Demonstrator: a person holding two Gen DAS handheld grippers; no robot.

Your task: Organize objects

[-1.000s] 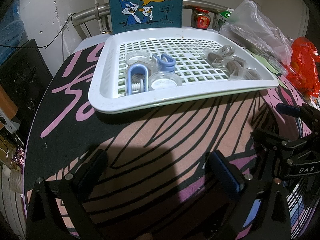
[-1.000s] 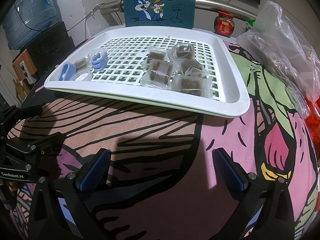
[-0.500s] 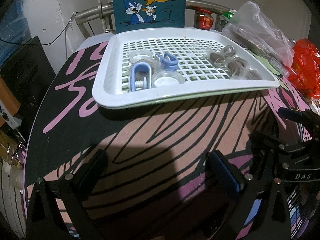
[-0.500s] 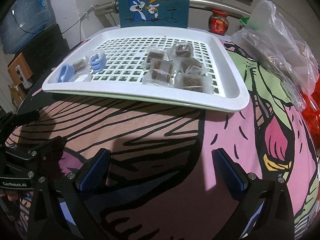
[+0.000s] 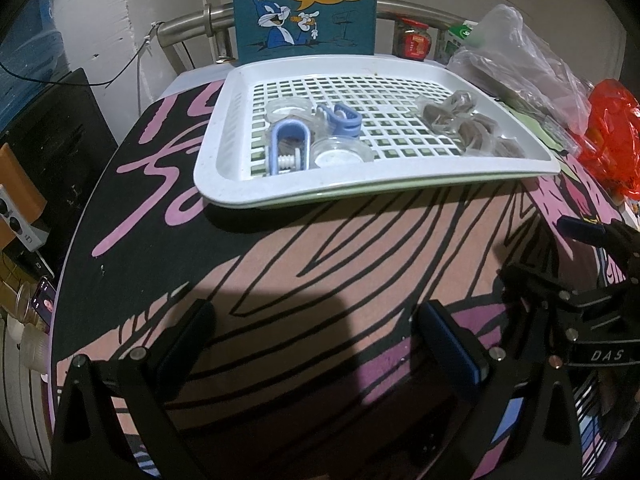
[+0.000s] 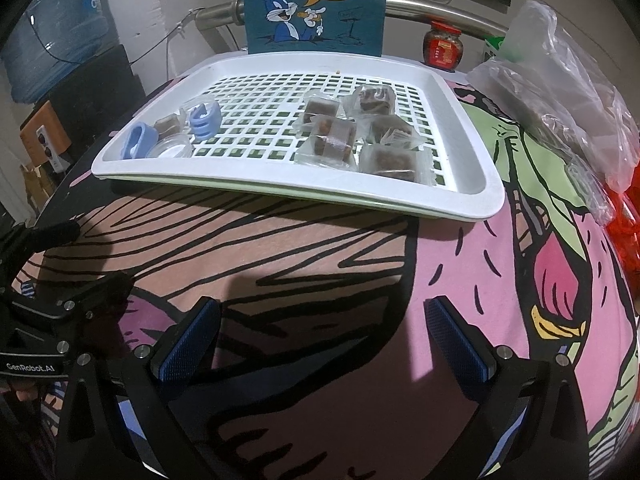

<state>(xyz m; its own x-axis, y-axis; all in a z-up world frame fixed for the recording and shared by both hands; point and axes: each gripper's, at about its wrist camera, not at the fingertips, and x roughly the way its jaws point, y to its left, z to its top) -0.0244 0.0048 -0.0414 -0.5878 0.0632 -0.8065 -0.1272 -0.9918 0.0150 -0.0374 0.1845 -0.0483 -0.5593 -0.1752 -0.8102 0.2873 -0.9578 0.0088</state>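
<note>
Fingers (image 5: 200, 332) on both grippers gape apart, holding nothing. Crinkly clear-wrapped brown snack packets (image 6: 360, 136) in the white slotted plastic tray (image 6: 472, 160) could slip from a pinch.

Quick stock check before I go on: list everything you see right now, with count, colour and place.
tray: one, white, slotted, on the patterned cloth
wrapped snacks: about six, brown in clear wrap, tray's right half
clips: two, light blue, tray's left end
small round tubs: two, clear, beside the clips
cartoon sign: one, teal, upright behind the tray
jar: one, red, behind the tray
plastic bag: one, clear, right of the tray
water bottle: one, blue, far left
left gripper: black, open, empty
right gripper: blue pads, open, empty
</note>
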